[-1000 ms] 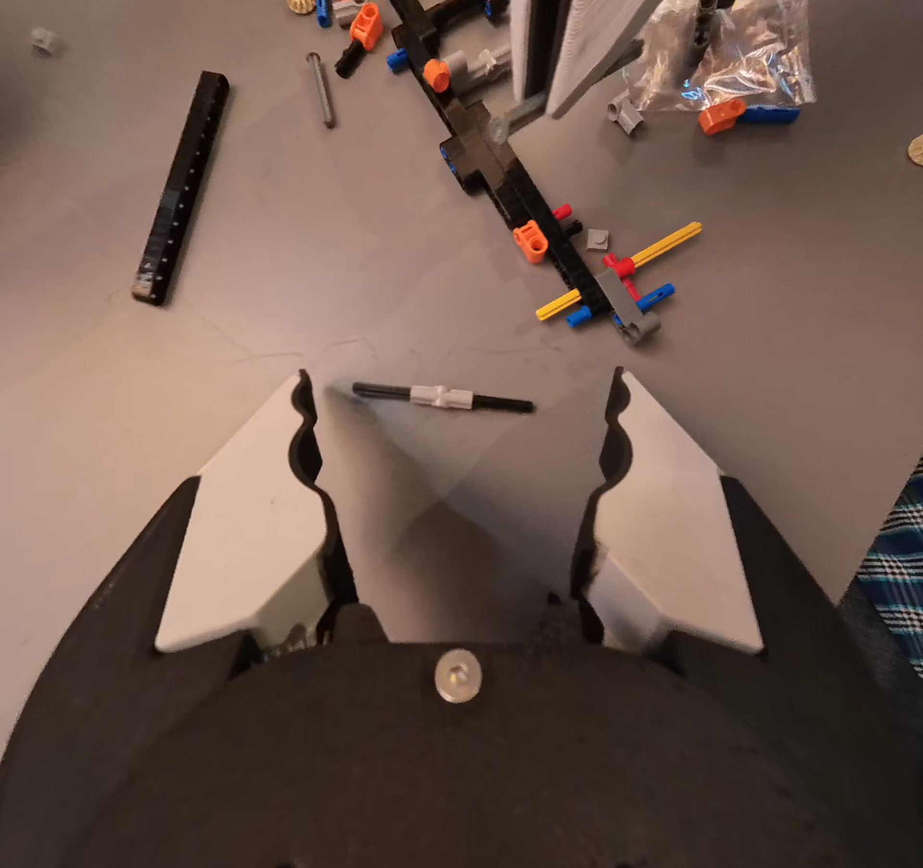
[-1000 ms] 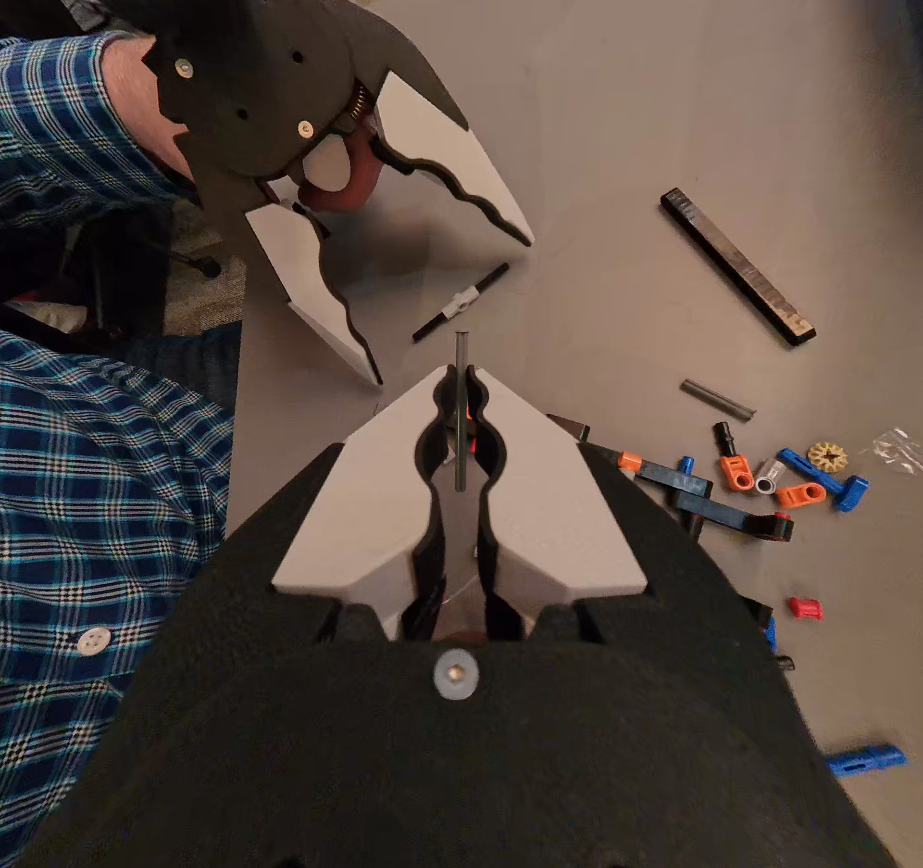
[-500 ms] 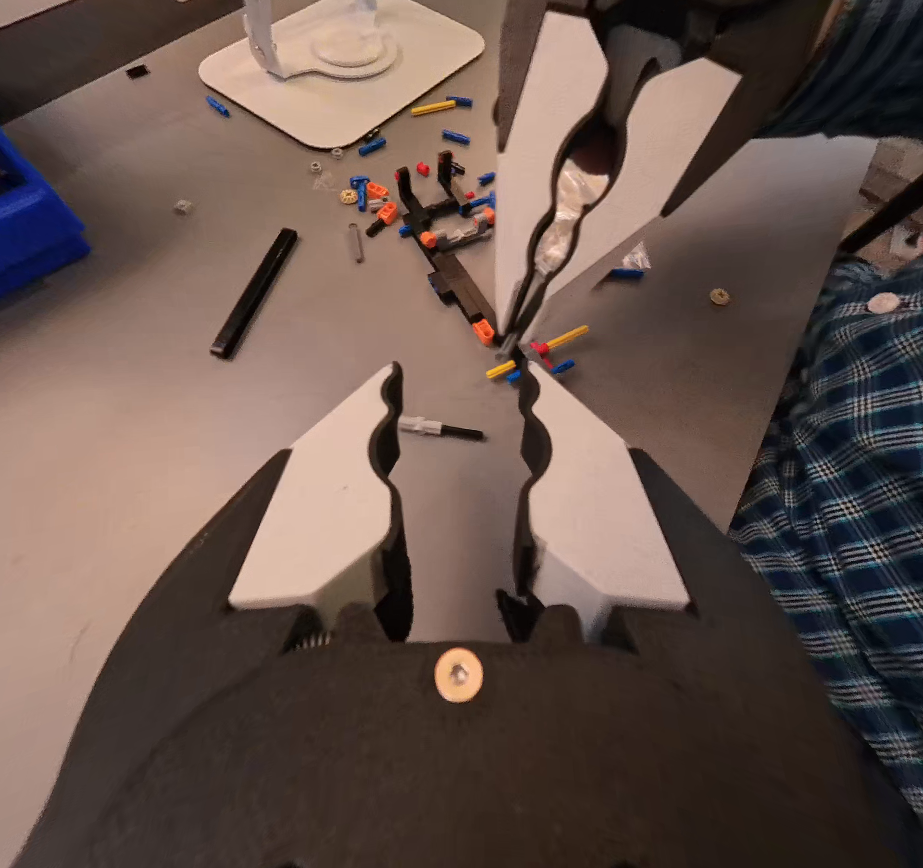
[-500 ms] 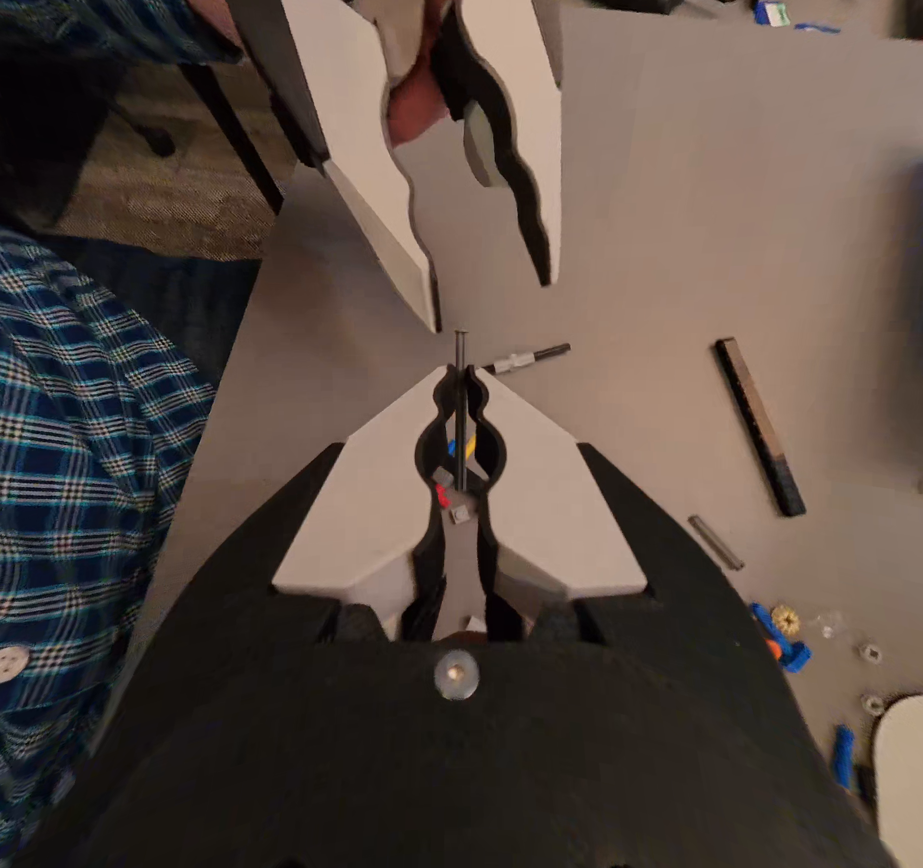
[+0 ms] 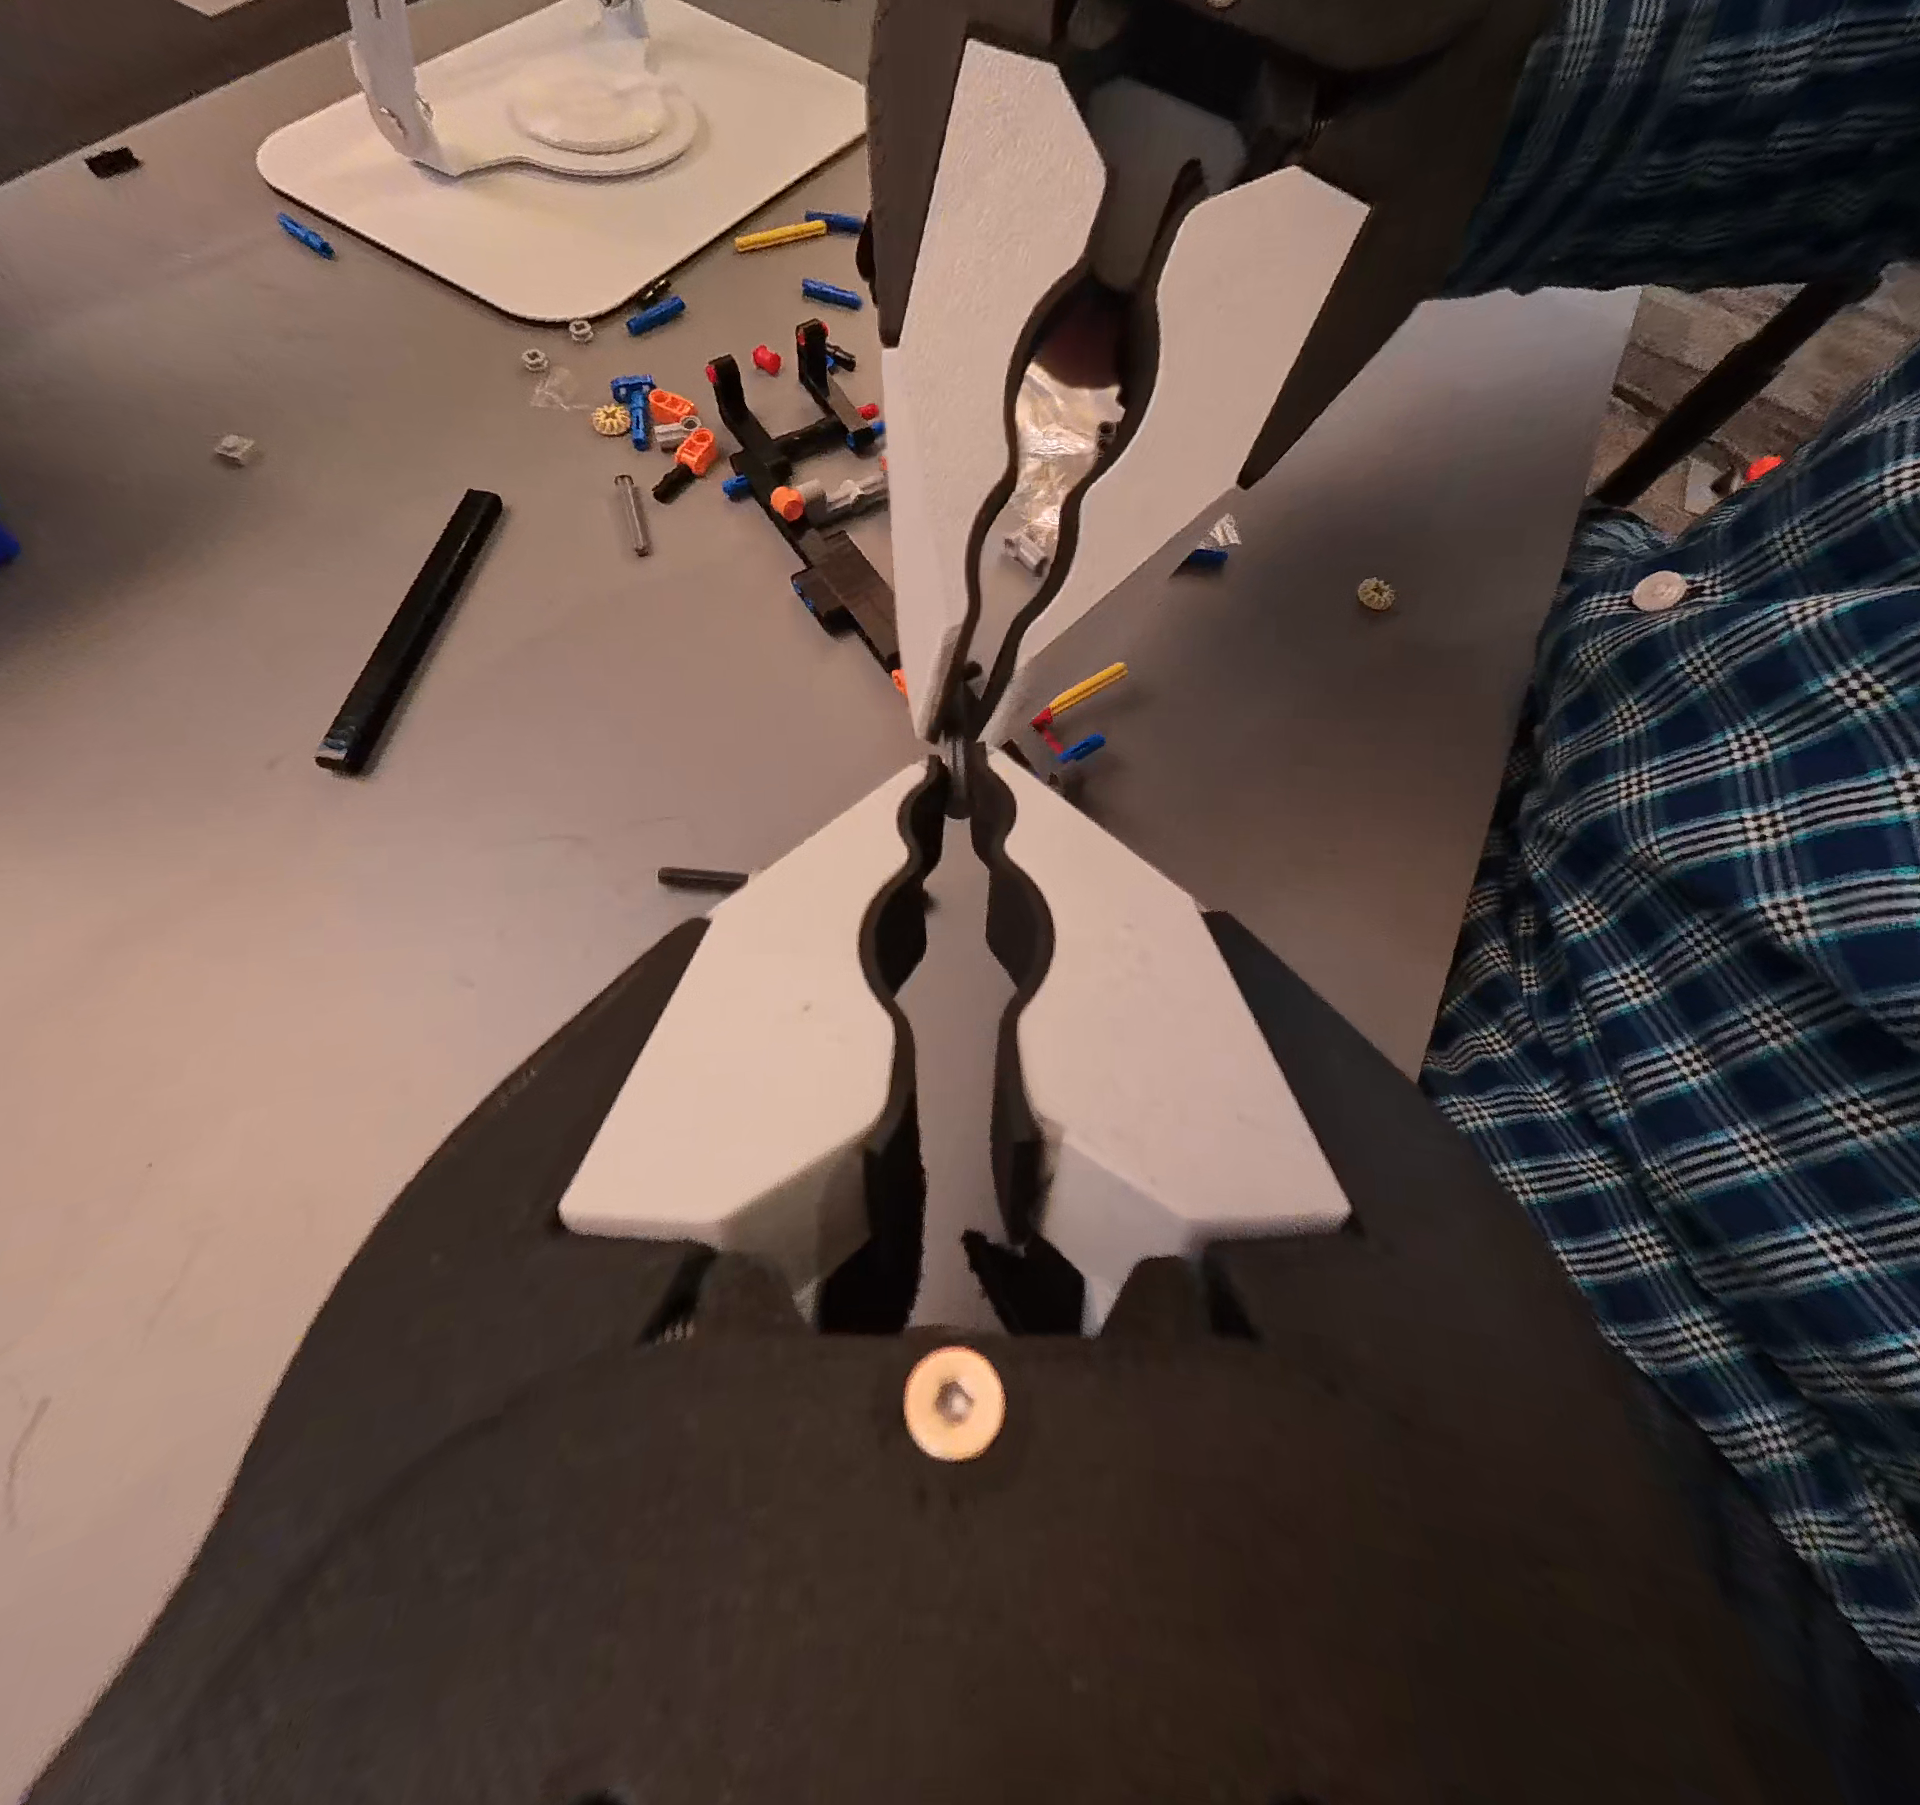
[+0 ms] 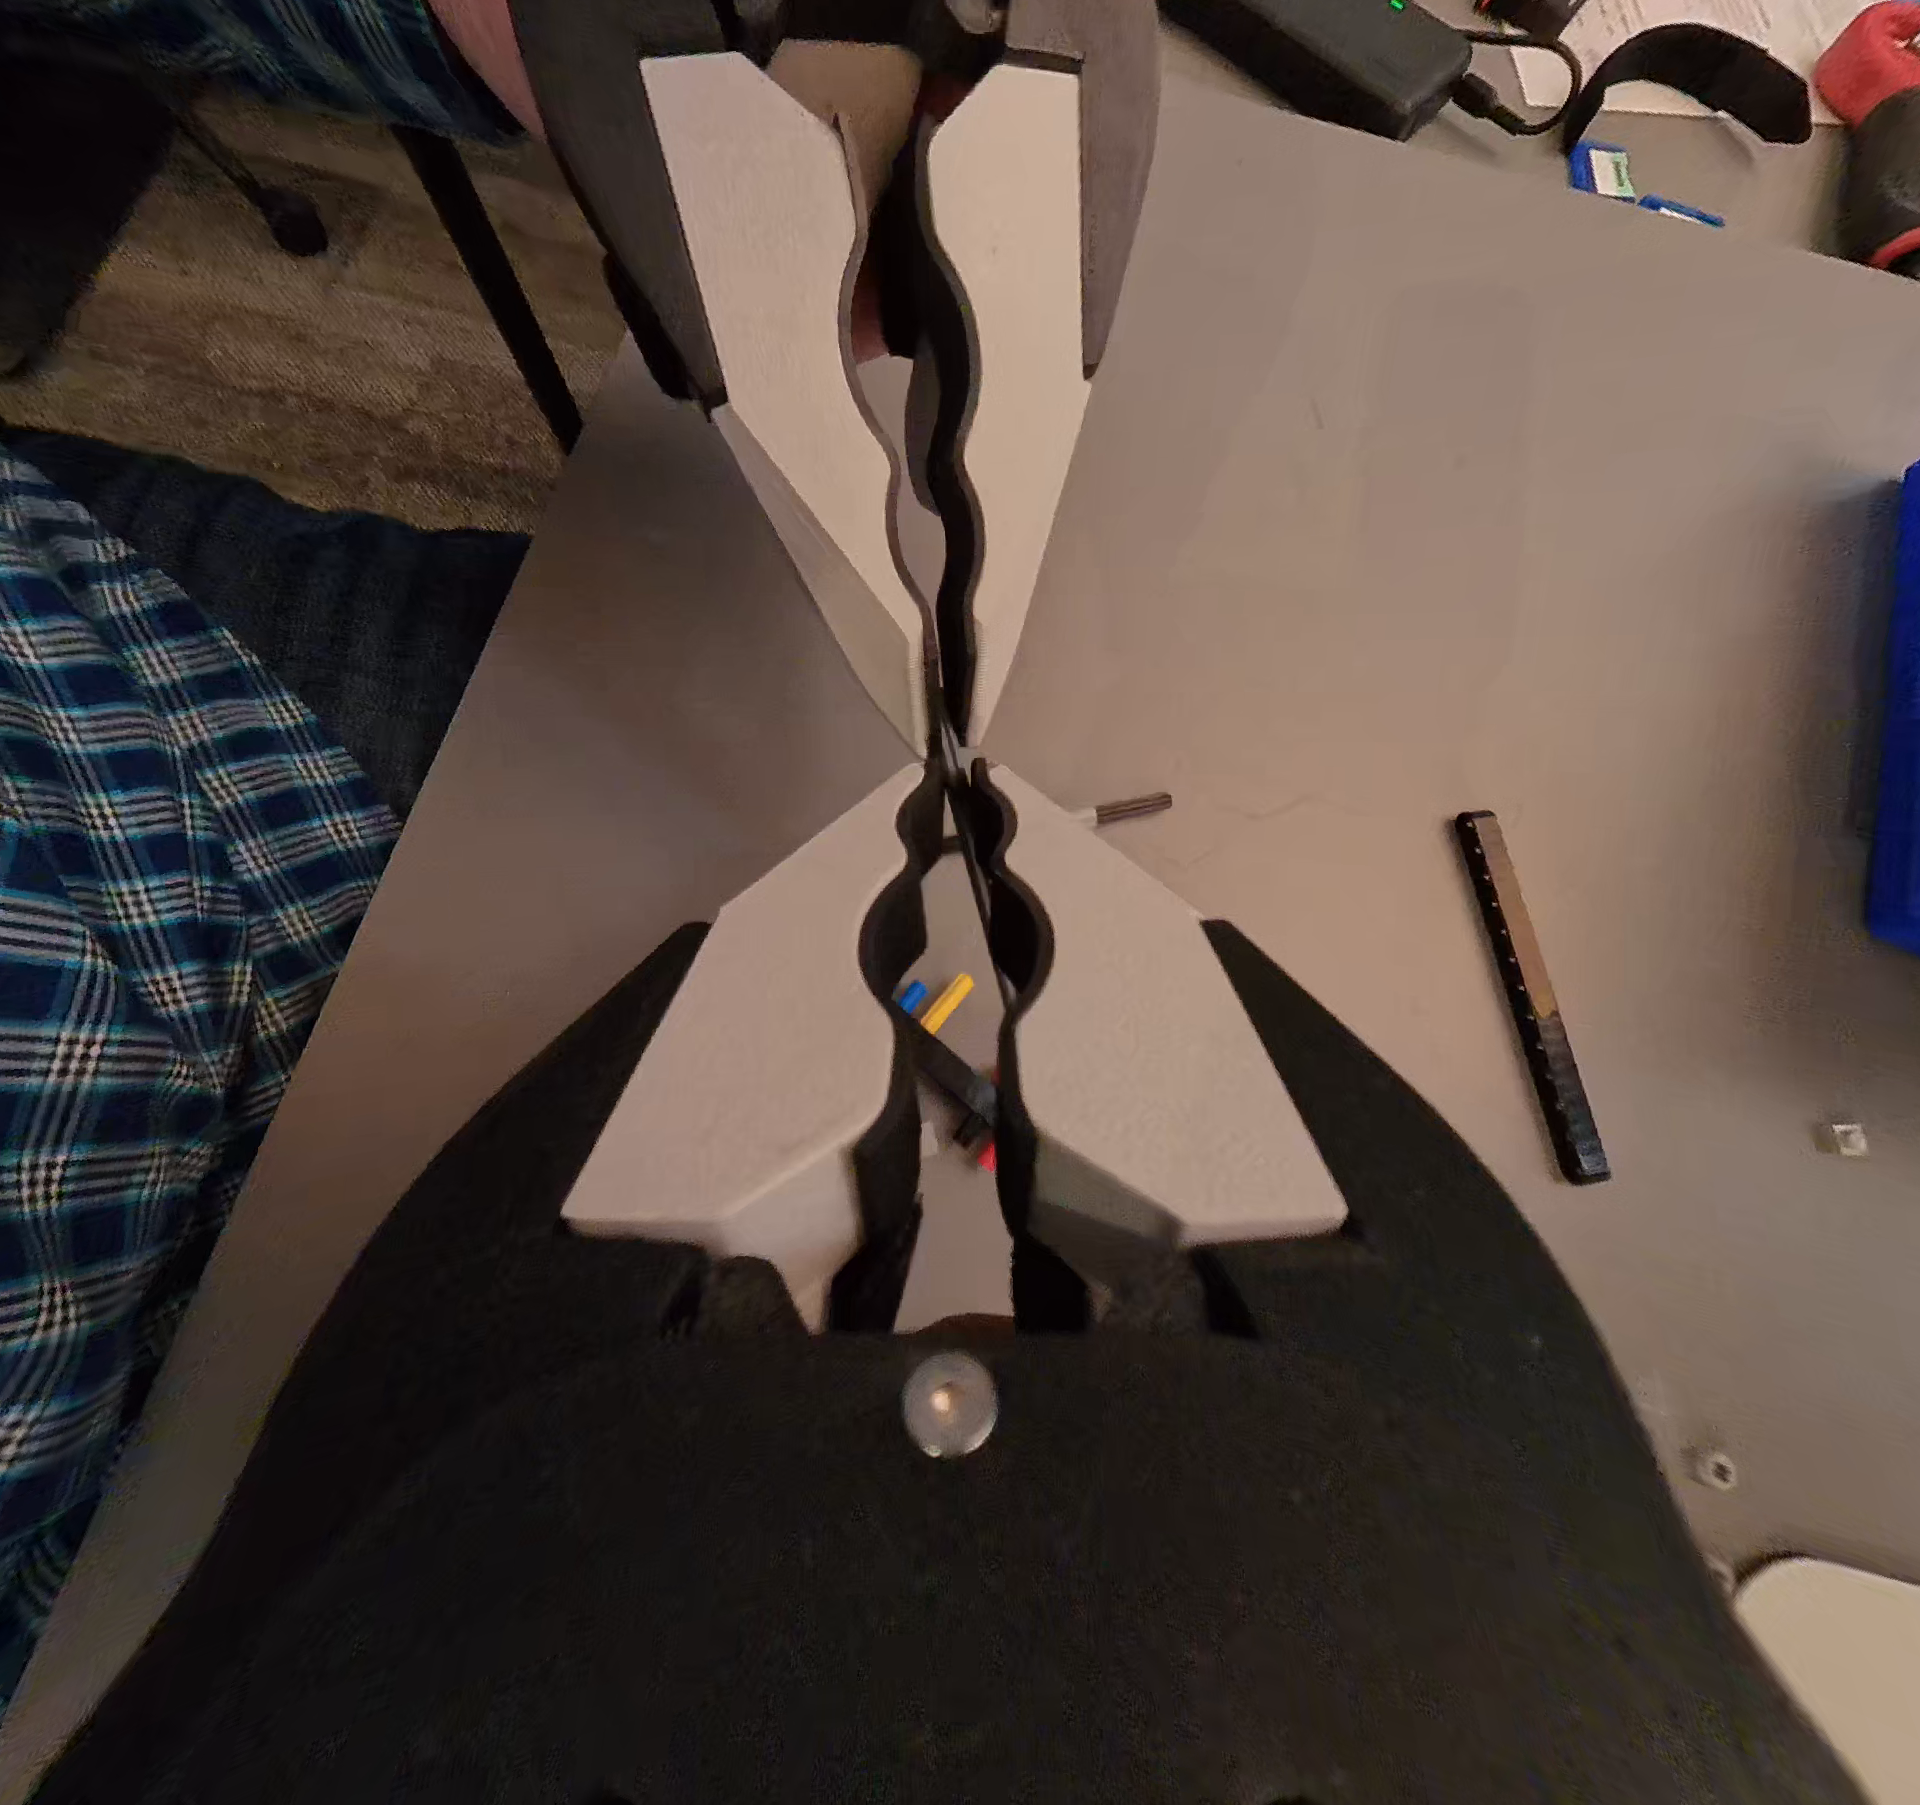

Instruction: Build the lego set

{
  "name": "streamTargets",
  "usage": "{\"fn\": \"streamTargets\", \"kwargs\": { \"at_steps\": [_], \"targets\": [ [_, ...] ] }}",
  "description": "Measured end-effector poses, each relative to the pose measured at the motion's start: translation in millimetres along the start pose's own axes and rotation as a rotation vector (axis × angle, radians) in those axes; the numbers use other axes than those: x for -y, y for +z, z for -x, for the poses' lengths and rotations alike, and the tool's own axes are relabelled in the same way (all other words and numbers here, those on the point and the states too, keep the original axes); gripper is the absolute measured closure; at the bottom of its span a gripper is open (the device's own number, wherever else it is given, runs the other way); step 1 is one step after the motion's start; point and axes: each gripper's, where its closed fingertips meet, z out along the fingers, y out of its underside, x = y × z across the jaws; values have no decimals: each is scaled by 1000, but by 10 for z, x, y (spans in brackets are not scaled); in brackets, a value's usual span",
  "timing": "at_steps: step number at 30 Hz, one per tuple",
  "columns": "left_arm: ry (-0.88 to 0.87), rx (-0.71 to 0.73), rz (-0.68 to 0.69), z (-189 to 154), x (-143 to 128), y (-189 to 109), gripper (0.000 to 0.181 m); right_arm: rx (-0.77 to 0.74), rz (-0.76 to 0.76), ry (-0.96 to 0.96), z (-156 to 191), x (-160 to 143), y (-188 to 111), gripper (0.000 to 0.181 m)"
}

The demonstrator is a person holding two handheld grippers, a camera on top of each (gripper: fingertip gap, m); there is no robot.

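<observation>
Fingers [image 6: 1049,924] of right gripper [image 6: 951,768] clenched on thin dark axle [image 6: 982,908]; axle's long axis run forward along fingers, slightly skewed, tip poked out at fingertips. Left gripper [image 5: 951,779] fingers closed on same axle tip [image 5: 958,753], met tip to tip above table [image 5: 260,976]; grip on it judged, not clearly seen. Both grippers equally near, head-on. Handover or regrasp judged. Second axle with grey connector [image 6: 1132,805] seen flat just beside. Partly built black frame [image 5: 831,508] and loose pieces beyond; open room toward left, table edge near on person's side.
</observation>
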Motion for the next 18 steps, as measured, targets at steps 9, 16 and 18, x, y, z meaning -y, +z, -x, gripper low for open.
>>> {"fn": "streamTargets", "kwargs": {
  "at_steps": [9,16,18],
  "targets": [
    [-67,79,73,231,-397,-332,180,-6,73,117,-131,-202,93,129],
    [-64,50,147,352,-752,-297,180,46,188,122,-266,-438,353,120],
    [-53,49,152,366,-778,-264,180,70,213,112,-263,-462,413,124]
  ]
}}
